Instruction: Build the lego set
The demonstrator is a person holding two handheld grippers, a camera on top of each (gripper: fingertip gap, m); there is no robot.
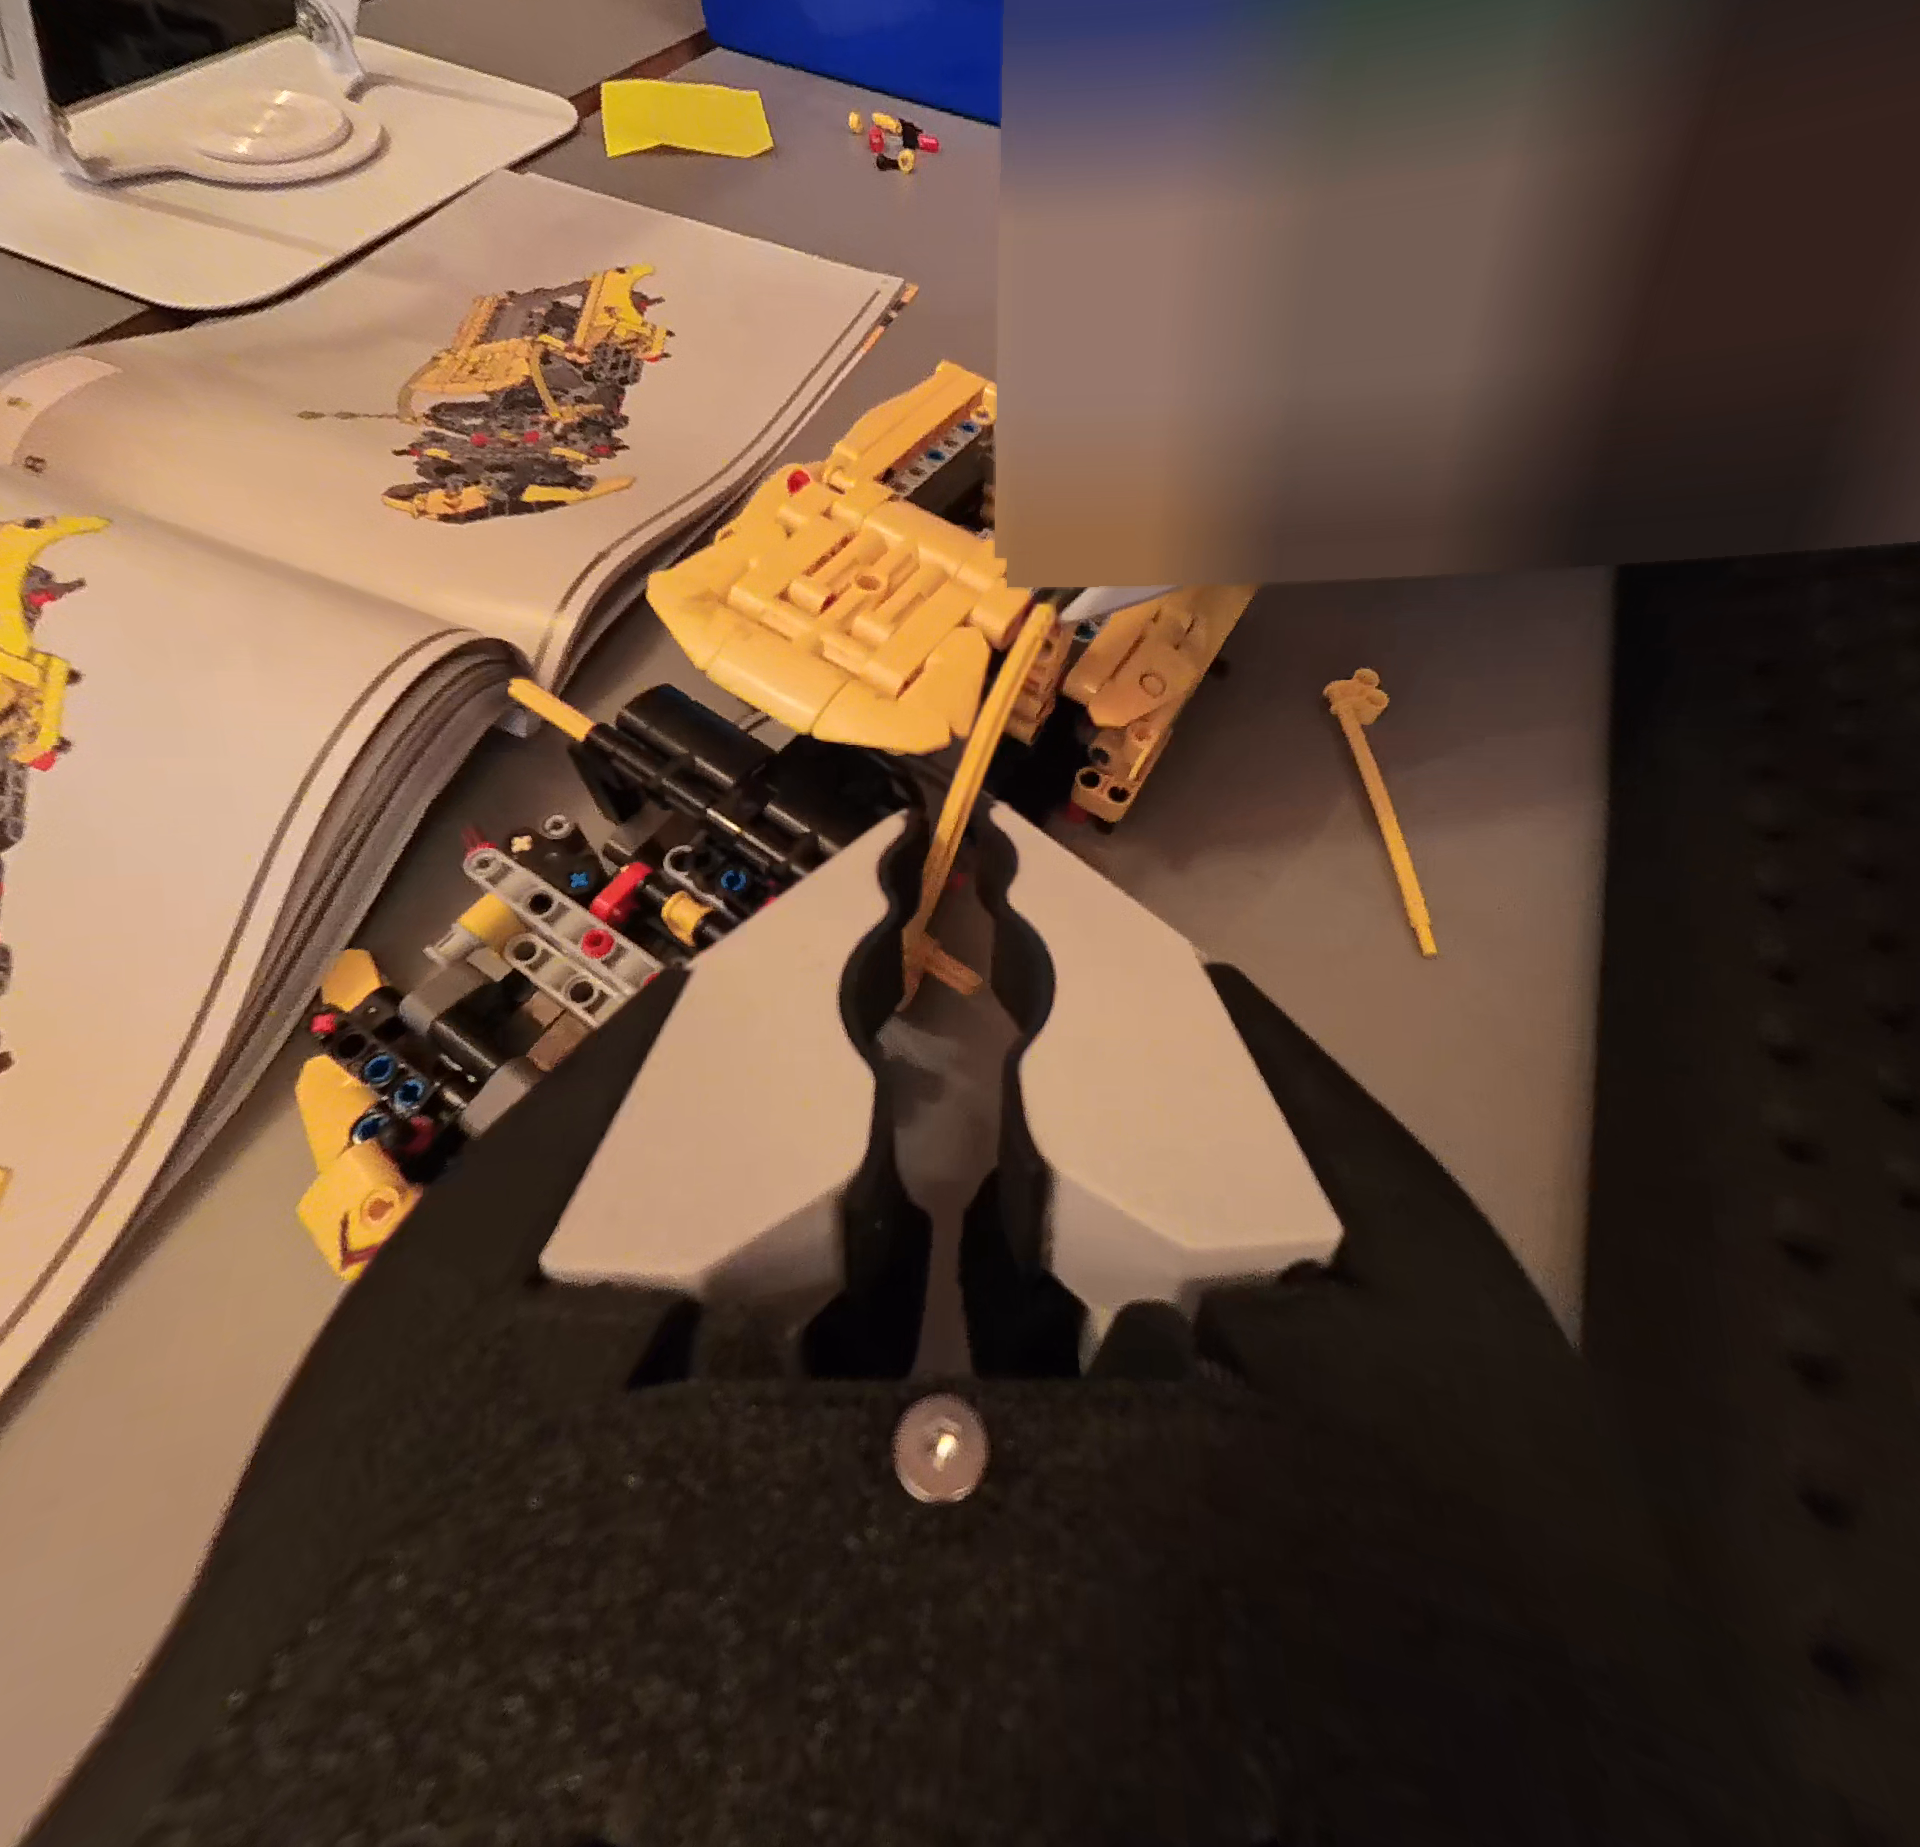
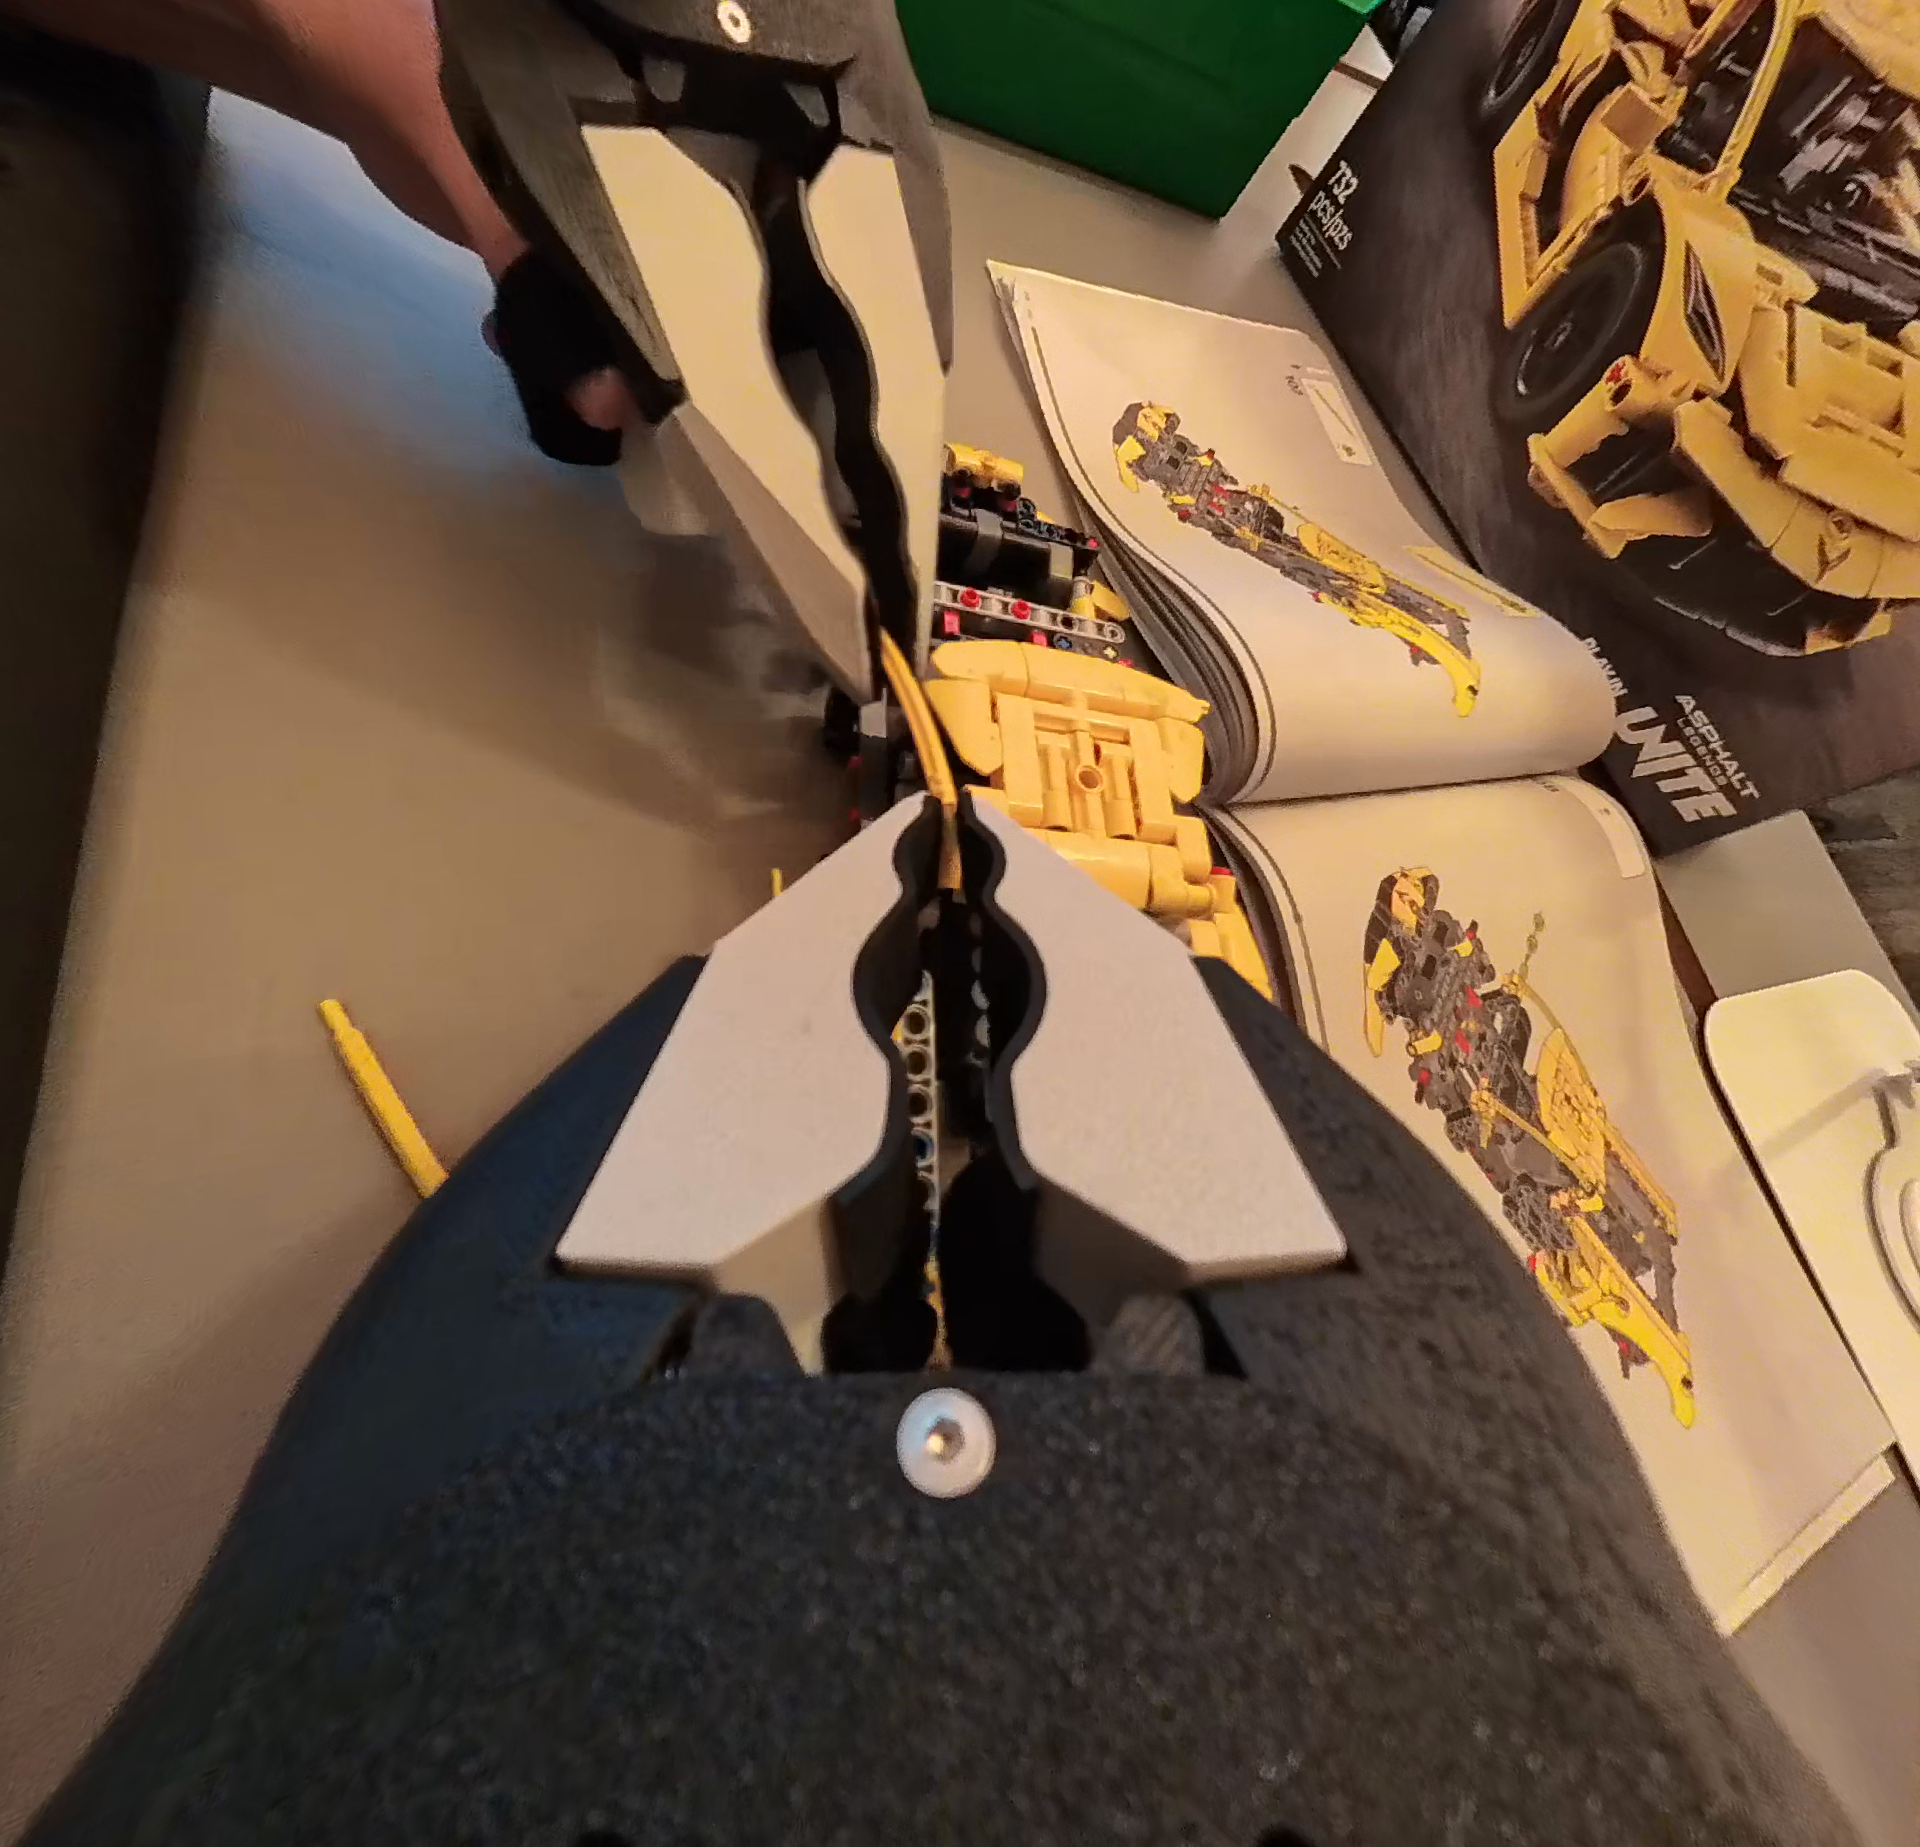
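We see both grippers pinching one thin yellow flexible rod [image 1: 971, 779] over the half-built yellow and black lego car [image 1: 831, 634] on the grey table [image 1: 1403, 1070].

Left gripper [image 1: 948, 831]: jaws almost closed, only a narrow gap, with the rod's lower end caught between the tips; the rod curves up and away toward the car's yellow panel section. In the right wrist view this gripper [image 2: 888, 670] comes in from the far left, tips down on the rod's far end, held by a gloved hand [image 2: 561, 374].

Right gripper [image 2: 943, 821]: jaws nearly shut, clamped on the near end of the same rod [image 2: 925, 737], just beside the car's yellow panel [image 2: 1081, 758].

The car lies just left of the open instruction booklet [image 2: 1351, 654] in the right wrist view, touching its page edge. A second yellow rod [image 1: 1387, 810] lies loose on the table, well apart from the car. Far side: small pile of loose pins [image 1: 896, 140], yellow paper scrap [image 1: 681, 119], blue bin [image 1: 852, 10]. Set box [image 2: 1662, 291] and green bin [image 2: 1122, 41] sit beyond the booklet.
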